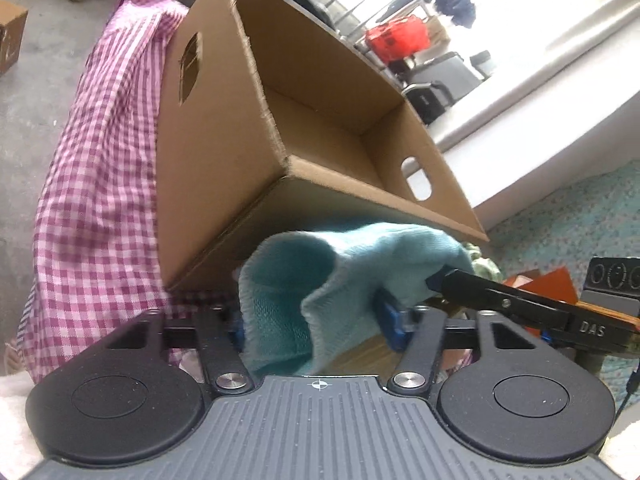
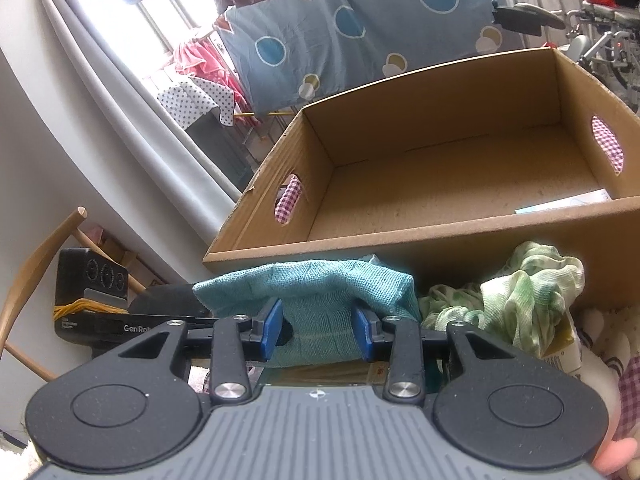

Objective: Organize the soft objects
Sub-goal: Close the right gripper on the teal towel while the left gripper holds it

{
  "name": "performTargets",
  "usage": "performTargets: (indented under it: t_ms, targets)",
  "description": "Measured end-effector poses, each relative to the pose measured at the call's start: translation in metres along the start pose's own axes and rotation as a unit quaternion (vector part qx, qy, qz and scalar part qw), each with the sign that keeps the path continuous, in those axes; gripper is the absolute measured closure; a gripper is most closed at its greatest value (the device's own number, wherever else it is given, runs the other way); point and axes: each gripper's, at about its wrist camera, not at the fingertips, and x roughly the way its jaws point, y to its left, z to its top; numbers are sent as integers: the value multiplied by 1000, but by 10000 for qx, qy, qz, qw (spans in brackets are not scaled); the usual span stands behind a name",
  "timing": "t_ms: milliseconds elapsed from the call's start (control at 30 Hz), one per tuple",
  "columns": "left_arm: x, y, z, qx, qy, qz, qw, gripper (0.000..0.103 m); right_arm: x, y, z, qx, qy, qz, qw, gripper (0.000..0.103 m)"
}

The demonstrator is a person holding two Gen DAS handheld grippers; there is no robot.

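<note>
Left wrist view: teal knit cloth (image 1: 320,288), one item, bunched between the blue pads of the left tool (image 1: 316,328). Jaws stand partly closed about the fabric; the left pad is hidden behind the fold, so a firm pinch cannot be told. The black finger of the right tool (image 1: 496,300) enters from the right edge and meets the same cloth at its far end.

Right wrist view: right tool (image 2: 316,330), jaws half-spread, blue pads pressed into either side of the teal cloth (image 2: 312,300), pinching it. Left tool body lies to the left (image 2: 160,312), its fingers under the cloth's other end.

Cloth: held clear of the worktop between both tools, its long axis running across from one tool to the other. It hangs directly in front of the near wall of the cardboard box (image 2: 440,184).

Box: open-topped, hand slots in its end walls, nearly empty, standing on a pink checked covering (image 1: 96,184).

Governing relation: box mouth lies ahead of and above the cloth; by judgement, both tools must lift and carry forward over the near rim.

Adjacent: green-and-white crumpled cloth (image 2: 520,300), right of the teal one, against the box wall, untouched.
</note>
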Motion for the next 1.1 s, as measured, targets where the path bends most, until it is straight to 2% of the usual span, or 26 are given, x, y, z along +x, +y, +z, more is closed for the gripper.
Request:
performTargets:
  t_ms: [67, 167, 233, 367, 433, 667, 833, 1100]
  targets:
    - [-3, -5, -1, 71, -67, 11, 10000, 80, 0, 1, -1, -36, -12, 0, 10000, 62]
    - [-10, -15, -3, 31, -189, -2, 9998, 94, 0, 2, -1, -72, -13, 7, 10000, 62]
    - [-15, -17, -3, -119, -194, -49, 9997, 96, 0, 3, -2, -100, -18, 6, 9999, 62]
    - [-34, -13, -9, -631, -166, -391, 9971, 96, -3, 7, -2, -163, 1, 30, 9999, 61]
    - [-45, -9, -13, -789, -202, -420, 9958, 96, -6, 10, -2, -249, -19, 28, 9997, 60]
    - [-46, 14, -22, -1045, -118, -11, 9945, 97, -3, 12, 1, -391, 55, -172, 9991, 50]
    - [-44, 27, -27, -1116, -86, -32, 9937, 97, 9, 8, 10, -342, 224, -196, 9990, 44]
    - [-38, 35, -27, -1038, 6, -45, 9946, 97, 35, 8, 15, -447, 559, -40, 9974, 43]
